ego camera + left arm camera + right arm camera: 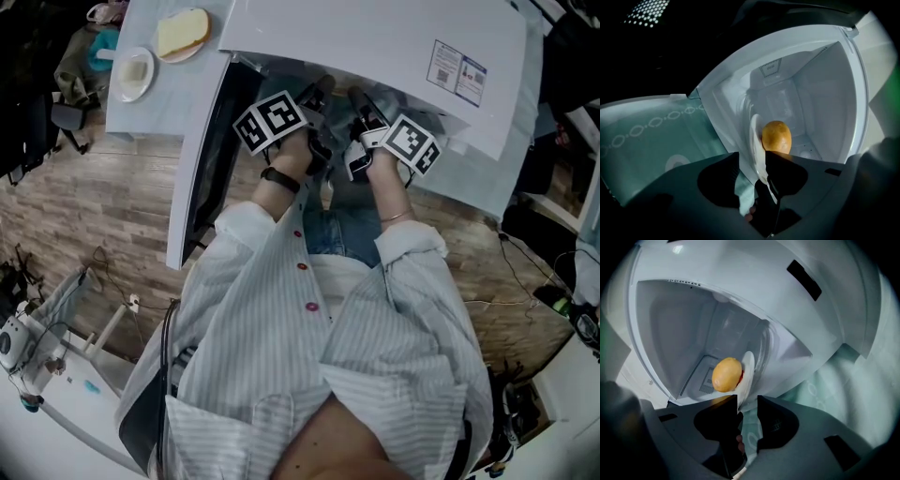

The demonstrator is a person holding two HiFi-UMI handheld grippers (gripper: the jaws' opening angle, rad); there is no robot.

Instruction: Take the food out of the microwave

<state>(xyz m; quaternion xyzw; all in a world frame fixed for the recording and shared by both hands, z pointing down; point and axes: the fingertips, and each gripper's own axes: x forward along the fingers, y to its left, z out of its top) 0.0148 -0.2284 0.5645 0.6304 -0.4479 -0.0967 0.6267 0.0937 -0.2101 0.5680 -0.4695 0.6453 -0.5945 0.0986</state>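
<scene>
Closest to me are two striped sleeves, one behind each gripper. I count two grippers, each with one marker cube, side by side at the mouth of the microwave [375, 37].

On the left gripper [753, 164] the dark, matte fingers [719, 183] are spread. The rim of the plate [755, 136] runs down through the gap and lies along one finger. The other finger stands clear of the rim, with teal cloth [647, 140] showing between them. The right gripper [747, 401] also has its fingers [776, 423] spread. The opposite rim of the same plate sits at the top of that gap, against one finger's edge. I don't see either pair pinching the plate.

The plate is thin, white and glossy, and I see it edge-on from both sides. It carries the single piece of food [776, 137], a smooth, rounded, golden-orange lump. Plate and food sit inside the microwave.

The cavity is plain white with smooth walls and a vent grid on one side. Its walls and ceiling stand well clear of the food. The door [202, 159] is swung wide on my left, so the opening is free.

Farther off on the pale tabletop [155, 103] are two more round plates. The bread plate [183, 33] holds a yellow slice, and the small plate [134, 70] beside it holds a pale piece.
</scene>
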